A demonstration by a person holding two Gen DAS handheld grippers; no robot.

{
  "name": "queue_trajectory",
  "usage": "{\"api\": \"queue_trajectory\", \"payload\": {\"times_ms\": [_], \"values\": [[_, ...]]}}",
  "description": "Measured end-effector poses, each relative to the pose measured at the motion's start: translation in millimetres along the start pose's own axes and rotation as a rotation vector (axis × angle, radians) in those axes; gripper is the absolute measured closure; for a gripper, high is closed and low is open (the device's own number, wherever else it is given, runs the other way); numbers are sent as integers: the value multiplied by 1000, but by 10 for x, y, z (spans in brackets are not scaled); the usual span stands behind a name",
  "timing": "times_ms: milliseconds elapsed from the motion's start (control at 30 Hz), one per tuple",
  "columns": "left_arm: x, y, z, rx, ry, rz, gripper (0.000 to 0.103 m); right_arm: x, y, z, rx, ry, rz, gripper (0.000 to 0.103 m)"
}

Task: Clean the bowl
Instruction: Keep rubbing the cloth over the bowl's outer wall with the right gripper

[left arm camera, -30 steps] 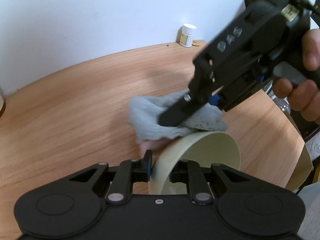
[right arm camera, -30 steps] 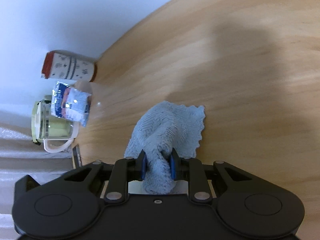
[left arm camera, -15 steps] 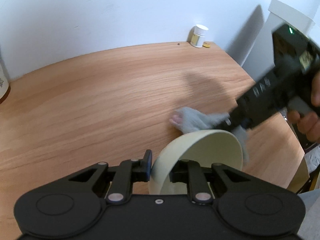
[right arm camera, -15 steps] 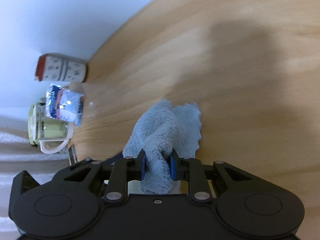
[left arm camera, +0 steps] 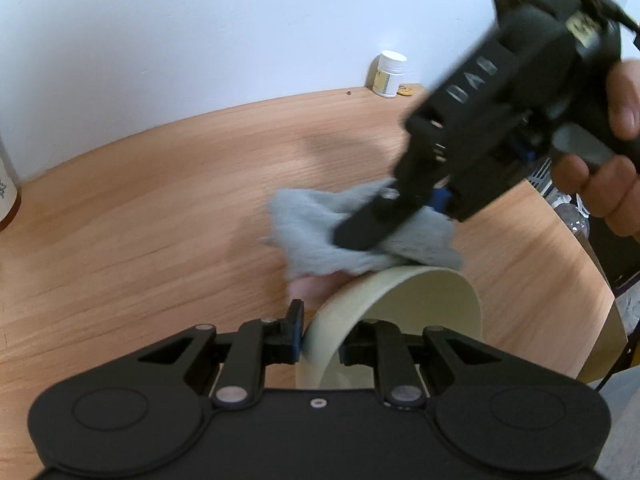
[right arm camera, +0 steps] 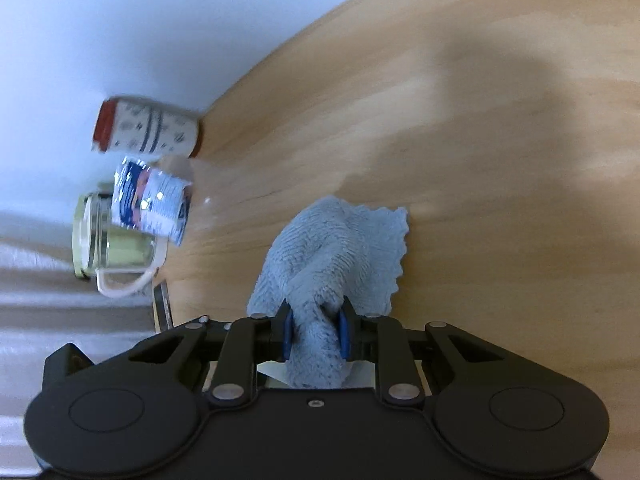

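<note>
A pale cream, round bowl (left arm camera: pixel 404 312) is held tipped on its side above the light wooden surface (left arm camera: pixel 160 208), its rim clamped between the narrow-set fingers of the left gripper (left arm camera: pixel 320 340), one finger outside the wall and the other inside. A crumpled grey-blue terry cloth (right arm camera: pixel 332 264) is pinched between the blue-padded fingers of the right gripper (right arm camera: pixel 314 334), which are closed on a bunched fold of it while the rest hangs forward. In the left wrist view, the cloth is seen pressed against the far edge of the bowl's rim, with the right gripper, gripped by a person's hand (left arm camera: pixel 608 160), angled down over it. A small white lidded bottle (left arm camera: pixel 389 74) stands at the far edge of the surface by the white wall (left arm camera: pixel 200 32). A patterned cylindrical container with a red end (right arm camera: pixel 148 130), a crinkled foil packet (right arm camera: pixel 154 204) and a clear glass mug (right arm camera: pixel 112 248) are grouped at another edge, well apart from the bowl.
</note>
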State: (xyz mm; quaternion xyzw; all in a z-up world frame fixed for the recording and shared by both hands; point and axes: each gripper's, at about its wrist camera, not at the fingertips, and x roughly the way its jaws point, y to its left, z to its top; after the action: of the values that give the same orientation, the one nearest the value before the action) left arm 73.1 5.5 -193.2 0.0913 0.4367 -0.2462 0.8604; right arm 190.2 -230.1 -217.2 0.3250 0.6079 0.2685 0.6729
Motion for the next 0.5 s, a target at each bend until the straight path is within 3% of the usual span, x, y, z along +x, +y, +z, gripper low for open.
{"api": "queue_trajectory", "payload": {"times_ms": [233, 500], "values": [[20, 25, 10, -15, 1, -15, 87, 99, 222, 10, -67, 24, 14, 79], [56, 52, 31, -22, 12, -24, 85, -59, -214, -102, 43, -7, -8, 79]]}}
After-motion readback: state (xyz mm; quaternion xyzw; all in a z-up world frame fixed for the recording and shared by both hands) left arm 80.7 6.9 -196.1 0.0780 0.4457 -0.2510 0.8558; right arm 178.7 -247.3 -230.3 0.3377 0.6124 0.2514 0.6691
